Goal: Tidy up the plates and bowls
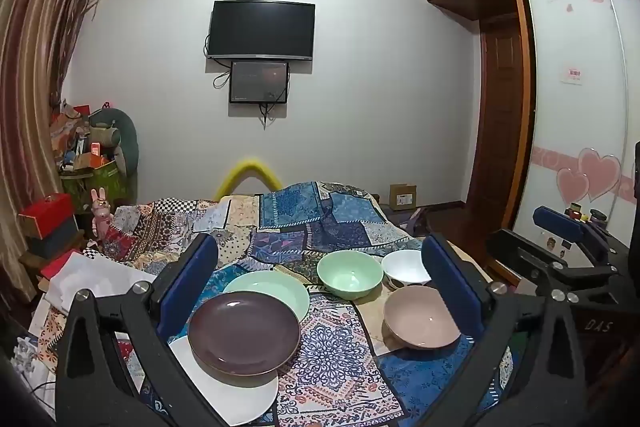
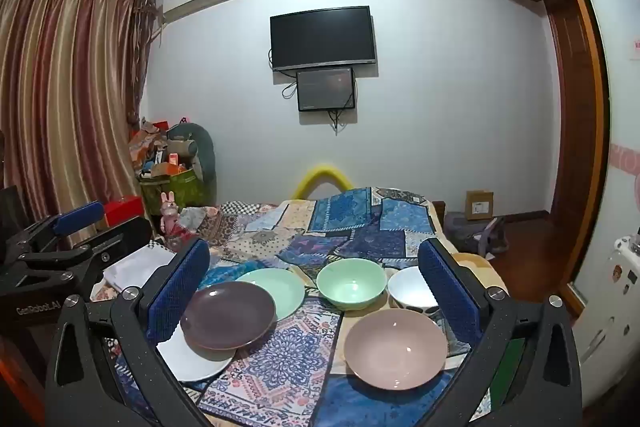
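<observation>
Three empty bowls [image 2: 395, 343] beside three overlapping plates [image 2: 228, 315], both grippers' fingers [image 1: 452, 283] wide apart, holding nothing

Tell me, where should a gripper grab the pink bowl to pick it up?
Probably the rim. The pink bowl stands upright, open side up, nothing inside, apart from the other dishes. Its wall is thin, so one finger could go inside and one outside, coming from the near edge, likely with the right gripper, which is open.

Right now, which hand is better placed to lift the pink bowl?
Right. The round pink bowl sits close ahead of the right gripper, toward its right finger; in the left gripper's view it sits further right. Both jaws are open.
</observation>
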Demonstrator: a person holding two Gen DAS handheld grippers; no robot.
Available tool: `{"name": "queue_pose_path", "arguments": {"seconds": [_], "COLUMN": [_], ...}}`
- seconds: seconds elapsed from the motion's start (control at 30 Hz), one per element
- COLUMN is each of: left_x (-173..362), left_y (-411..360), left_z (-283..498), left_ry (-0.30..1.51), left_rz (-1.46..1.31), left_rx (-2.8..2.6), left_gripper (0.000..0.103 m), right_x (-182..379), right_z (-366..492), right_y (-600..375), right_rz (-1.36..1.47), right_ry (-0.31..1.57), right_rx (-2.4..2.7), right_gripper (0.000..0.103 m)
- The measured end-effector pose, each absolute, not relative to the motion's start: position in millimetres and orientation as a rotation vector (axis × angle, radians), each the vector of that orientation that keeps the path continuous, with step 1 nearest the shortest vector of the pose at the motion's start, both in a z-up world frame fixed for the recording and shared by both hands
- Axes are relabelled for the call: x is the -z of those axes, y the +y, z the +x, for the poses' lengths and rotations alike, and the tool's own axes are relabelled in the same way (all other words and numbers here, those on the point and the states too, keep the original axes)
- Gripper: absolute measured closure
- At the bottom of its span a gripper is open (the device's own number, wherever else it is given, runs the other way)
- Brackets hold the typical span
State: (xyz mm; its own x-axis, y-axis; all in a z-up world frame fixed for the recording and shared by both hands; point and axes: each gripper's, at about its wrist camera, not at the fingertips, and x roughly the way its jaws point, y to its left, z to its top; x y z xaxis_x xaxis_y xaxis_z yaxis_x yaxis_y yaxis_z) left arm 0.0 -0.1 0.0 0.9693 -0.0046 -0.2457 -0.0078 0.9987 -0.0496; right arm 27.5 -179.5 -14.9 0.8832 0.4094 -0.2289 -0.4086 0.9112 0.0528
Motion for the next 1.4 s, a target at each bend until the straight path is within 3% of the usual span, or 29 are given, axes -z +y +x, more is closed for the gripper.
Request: {"name": "queue_pose_path", "arguments": {"seconds": [1.4], "left_x": [5], "left_y": [-2], "left_z": [1], "left_ry": [0.229], "left_rz": [-0.027], "left_rx": [-0.023], "left_gripper": [0.000], "right_x": [17], "right_z": [29], "right_y": [-184], "right_rz": [0.010], "right_ry": [0.255], "right_rx": [-0.425], "right_gripper": [0.000]}}
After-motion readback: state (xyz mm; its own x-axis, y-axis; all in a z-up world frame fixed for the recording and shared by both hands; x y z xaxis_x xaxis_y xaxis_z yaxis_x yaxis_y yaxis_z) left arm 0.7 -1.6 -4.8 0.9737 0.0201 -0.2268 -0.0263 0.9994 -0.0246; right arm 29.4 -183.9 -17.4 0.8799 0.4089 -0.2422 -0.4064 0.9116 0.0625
